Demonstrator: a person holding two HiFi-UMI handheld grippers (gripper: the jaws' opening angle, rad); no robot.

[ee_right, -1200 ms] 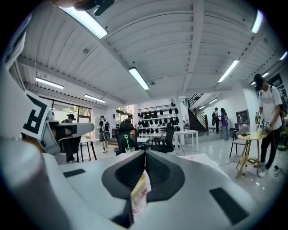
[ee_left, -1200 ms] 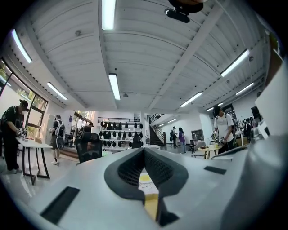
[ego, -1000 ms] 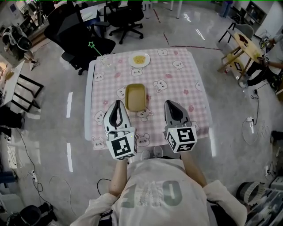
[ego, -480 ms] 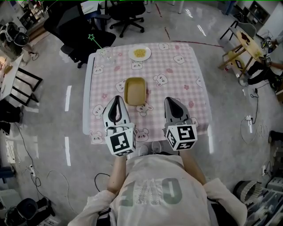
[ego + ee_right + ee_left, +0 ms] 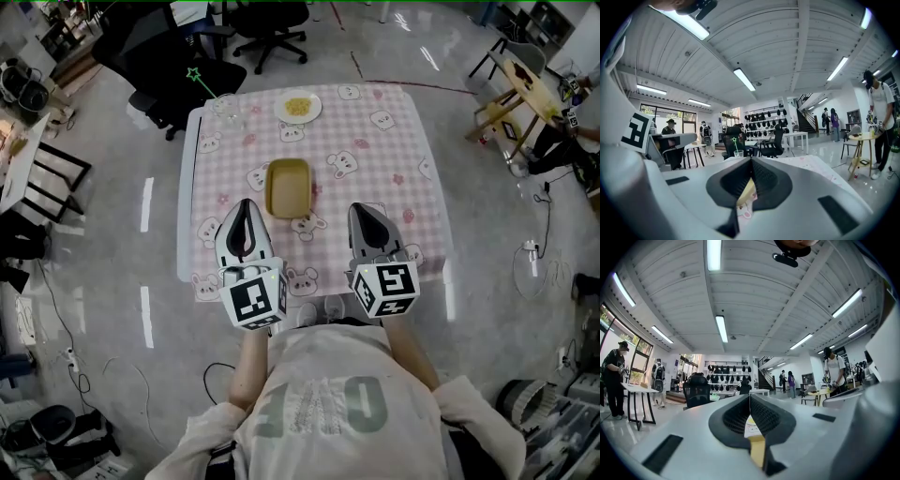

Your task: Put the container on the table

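Observation:
A yellow rectangular container stands empty in the middle of the table, on its pink checked cloth. My left gripper hovers just near-left of the container, its jaws pressed together with nothing in them. My right gripper is near-right of it, also shut and empty. In the left gripper view the left gripper shows closed jaws, with a sliver of the yellow container below them. The right gripper looks the same in its own view, with a bit of the container under the jaw line.
A white plate with yellow food sits at the table's far edge. A glass with a green star straw stands at the far left corner. Black office chairs stand beyond the table. A wooden table is at the right.
The head view has shifted a little, so the table sits slightly higher in the picture. Both grippers and the container keep their places.

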